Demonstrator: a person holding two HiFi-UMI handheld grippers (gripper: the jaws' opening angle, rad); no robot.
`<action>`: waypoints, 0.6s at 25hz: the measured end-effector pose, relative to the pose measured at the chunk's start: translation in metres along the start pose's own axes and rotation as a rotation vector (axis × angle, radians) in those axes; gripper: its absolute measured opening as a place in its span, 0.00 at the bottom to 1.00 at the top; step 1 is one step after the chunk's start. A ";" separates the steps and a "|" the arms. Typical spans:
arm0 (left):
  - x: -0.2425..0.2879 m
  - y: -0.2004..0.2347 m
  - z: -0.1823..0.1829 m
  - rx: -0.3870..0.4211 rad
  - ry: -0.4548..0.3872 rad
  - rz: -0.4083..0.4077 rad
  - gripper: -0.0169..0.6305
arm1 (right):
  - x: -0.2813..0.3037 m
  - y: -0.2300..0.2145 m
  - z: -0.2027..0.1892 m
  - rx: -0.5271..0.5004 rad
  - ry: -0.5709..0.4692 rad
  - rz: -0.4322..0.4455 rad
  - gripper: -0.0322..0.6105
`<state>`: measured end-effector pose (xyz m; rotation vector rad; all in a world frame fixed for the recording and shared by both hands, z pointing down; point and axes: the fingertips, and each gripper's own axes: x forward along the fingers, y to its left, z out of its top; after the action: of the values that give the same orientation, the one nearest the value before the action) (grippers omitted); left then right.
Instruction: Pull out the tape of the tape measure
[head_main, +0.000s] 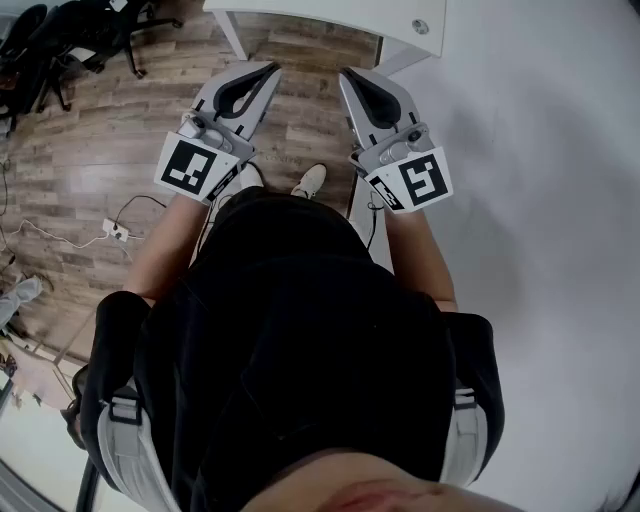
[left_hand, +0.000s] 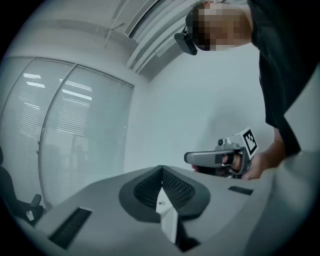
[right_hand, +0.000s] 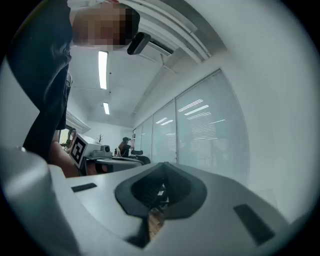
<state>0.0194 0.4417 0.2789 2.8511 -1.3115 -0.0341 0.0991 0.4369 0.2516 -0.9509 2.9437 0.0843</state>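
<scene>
Fingers (left_hand: 105, 197) of the left gripper (left_hand: 161, 168) are fully closed, the tips meeting with no gap; the right gripper (right_hand: 162, 164) is in the same condition.

Tape measure: not found in any view. The head view shows the person's dark top, a wooden floor (head_main: 90, 130), a shoe (head_main: 309, 181) near centre, a power strip (head_main: 117, 230) at 9 o'clock and the corner of a white table (head_main: 330, 18) at 12 o'clock. The visible part of the table carries no tape measure. Task judged not begun.

Risks noted:
- Closed jaws brought to the tape measure would push it away rather than take it; both must open first
- The tape's end is likely thin; a shallow pinch could slip and let the tape snap back
- If the case is not held firmly, it would probably drag along with the pull instead of paying out tape

Fingers, final reading: each pair is pressed together in open air, at 11 and 1 o'clock ahead of the body, touching only each other and holding nothing
</scene>
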 end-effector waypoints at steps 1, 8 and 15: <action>-0.001 0.000 0.001 -0.006 0.002 0.006 0.04 | 0.000 0.002 -0.002 0.004 0.004 0.005 0.03; -0.004 -0.011 0.005 -0.015 -0.028 -0.008 0.04 | -0.006 0.013 -0.008 0.018 0.013 0.012 0.04; -0.010 -0.015 0.010 -0.021 -0.045 -0.022 0.04 | -0.013 0.018 -0.005 0.029 0.012 -0.001 0.05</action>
<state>0.0241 0.4588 0.2686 2.8635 -1.2796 -0.1129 0.0986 0.4586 0.2580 -0.9533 2.9469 0.0355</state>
